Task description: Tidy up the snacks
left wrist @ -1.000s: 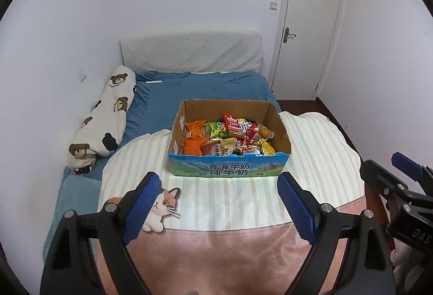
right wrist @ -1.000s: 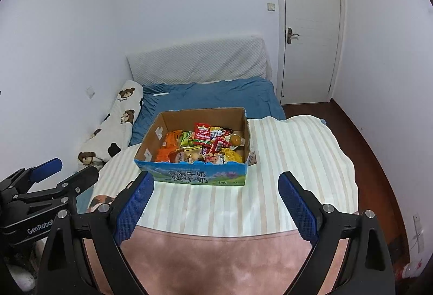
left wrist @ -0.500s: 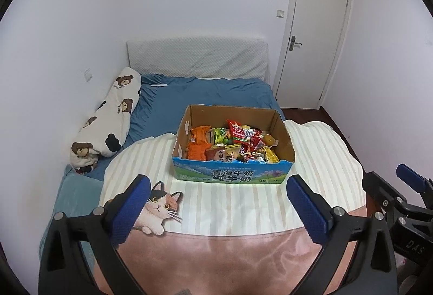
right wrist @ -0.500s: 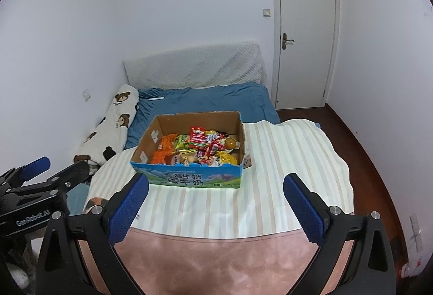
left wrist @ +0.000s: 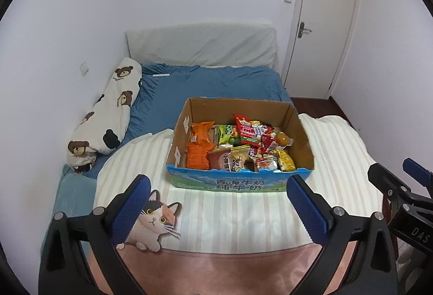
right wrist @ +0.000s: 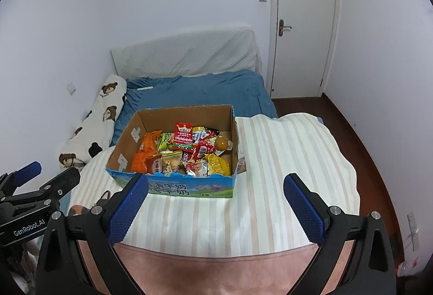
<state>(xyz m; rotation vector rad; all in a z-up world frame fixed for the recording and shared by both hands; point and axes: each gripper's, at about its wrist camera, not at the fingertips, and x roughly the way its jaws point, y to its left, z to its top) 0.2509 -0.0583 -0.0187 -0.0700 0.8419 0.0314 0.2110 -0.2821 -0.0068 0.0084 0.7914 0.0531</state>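
Snacks (left wrist: 238, 144): mixed packets heaped loose inside the cardboard box (left wrist: 297, 120), orange packs at its left end, red and yellow ones to the right. All lie in the box, none outside it; whether this is sorted stock or a pile awaiting sorting cannot be judged.

Box: ahead of both claws, on the striped blanket (left wrist: 338, 148).

Left claw (left wrist: 219, 209): spread wide, holding nothing. Right claw (right wrist: 216, 208): likewise.

Beyond: blue bed (left wrist: 216, 83), bear-print pillow (left wrist: 108, 116) far left, white door (left wrist: 322, 24) far right.
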